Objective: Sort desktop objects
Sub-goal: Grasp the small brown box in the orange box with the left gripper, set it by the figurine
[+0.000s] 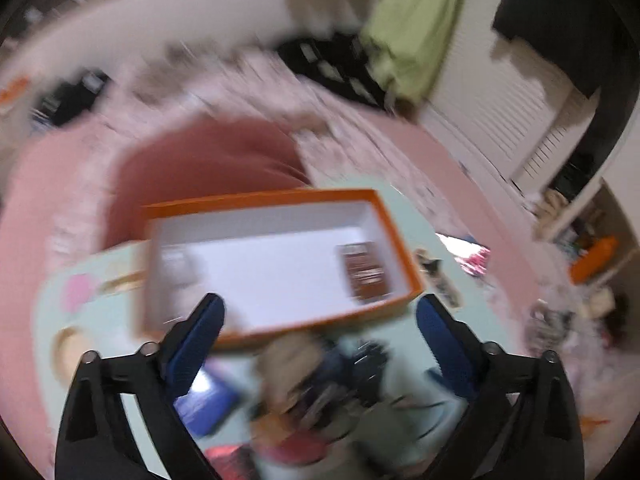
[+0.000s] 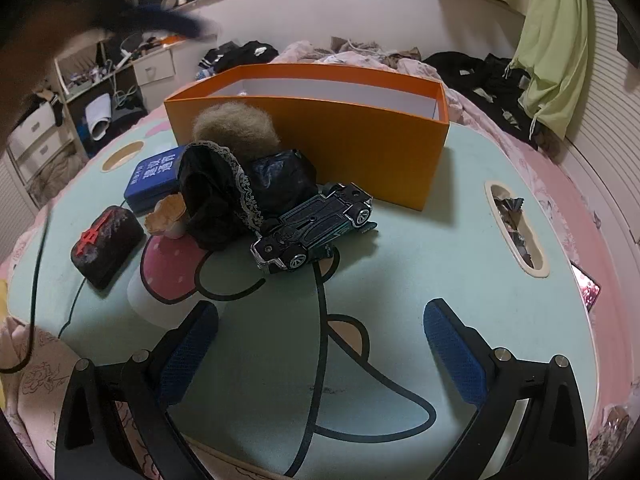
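Observation:
An orange box [image 1: 280,196] with a white inside stands on the mint cartoon table [image 2: 420,240]. In the blurred left wrist view a brown packet [image 1: 366,276] lies at its right end and a greyish item [image 1: 176,266] at its left. My left gripper [image 1: 320,300] hangs open above the box's near rim and the pile, gripping nothing. In the right wrist view the box [image 2: 320,132] is behind a pile: an overturned toy car [image 2: 316,228], black lace cloth [image 2: 216,200], a fur ball [image 2: 232,124], a blue case [image 2: 154,176] and a dark block [image 2: 106,246]. My right gripper [image 2: 320,306] is open over bare table.
The table has a slot [image 2: 516,232] at the right and a round hole [image 2: 122,156] at the left. Pink bedding with dark clothes [image 2: 480,72] surrounds it. A green garment [image 2: 552,48] hangs at the right. A black cable [image 2: 36,280] runs down the left edge.

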Motion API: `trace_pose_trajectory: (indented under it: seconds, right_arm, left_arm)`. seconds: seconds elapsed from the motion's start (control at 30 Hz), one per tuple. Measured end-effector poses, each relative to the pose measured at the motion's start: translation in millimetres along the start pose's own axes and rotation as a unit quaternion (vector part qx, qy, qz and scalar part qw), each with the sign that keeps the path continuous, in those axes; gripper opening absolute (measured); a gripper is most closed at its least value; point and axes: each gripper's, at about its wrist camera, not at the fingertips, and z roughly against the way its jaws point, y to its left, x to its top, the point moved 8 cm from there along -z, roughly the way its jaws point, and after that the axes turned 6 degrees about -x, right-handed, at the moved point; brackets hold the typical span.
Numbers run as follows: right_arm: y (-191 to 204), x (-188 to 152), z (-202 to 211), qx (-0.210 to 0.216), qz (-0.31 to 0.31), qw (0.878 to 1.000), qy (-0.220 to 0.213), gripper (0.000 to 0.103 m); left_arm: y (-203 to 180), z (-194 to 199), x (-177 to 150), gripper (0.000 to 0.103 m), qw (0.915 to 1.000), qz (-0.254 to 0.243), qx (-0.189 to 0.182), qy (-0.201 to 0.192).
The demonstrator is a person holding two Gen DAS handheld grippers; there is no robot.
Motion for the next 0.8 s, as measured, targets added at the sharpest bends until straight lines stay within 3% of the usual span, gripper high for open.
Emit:
trace_pose_trajectory:
  seconds: [0.1,0.2,0.27,0.33,0.5,0.7,0.8]
  right_arm:
    - [2,2,0,0.001,0.0,1.0,-0.001,0.103]
    - [6,3,-1,0.003,0.001,1.0,-0.003,0.103]
    - [8,4,0,0.004,0.0,1.0,-0.004,0.103]
    - [8,3,0,0.004,-0.001,1.0,-0.003,0.103]
    - [10,2,1,0.002,-0.004,1.0,-0.004,0.103]
    - [11,2,2,0.002,-0.004,1.0,-0.005,0.103]
    - [10,1,1,0.002,-0.004,1.0,-0.005,0.103]
  left_arm:
    - [-5,-63,15,0.083,0.9947,0.043,-0.019,0.091]
    - [-3,-107,14,0.068,0.9875,0.061,-0.002,0.146]
    - [-2,-125,7,0.065,0.9839,0.064,0.006,0.167]
    - [0,-126,6,0.065,0.9862,0.052,0.015,0.157]
    - [29,-98,5,0.065,0.9864,0.029,0.094,0.132]
    - [19,-76,21,0.065,0.9943,0.039,0.05,0.086]
    - [3,-95,20,0.065,0.9912,0.003,0.063,0.116]
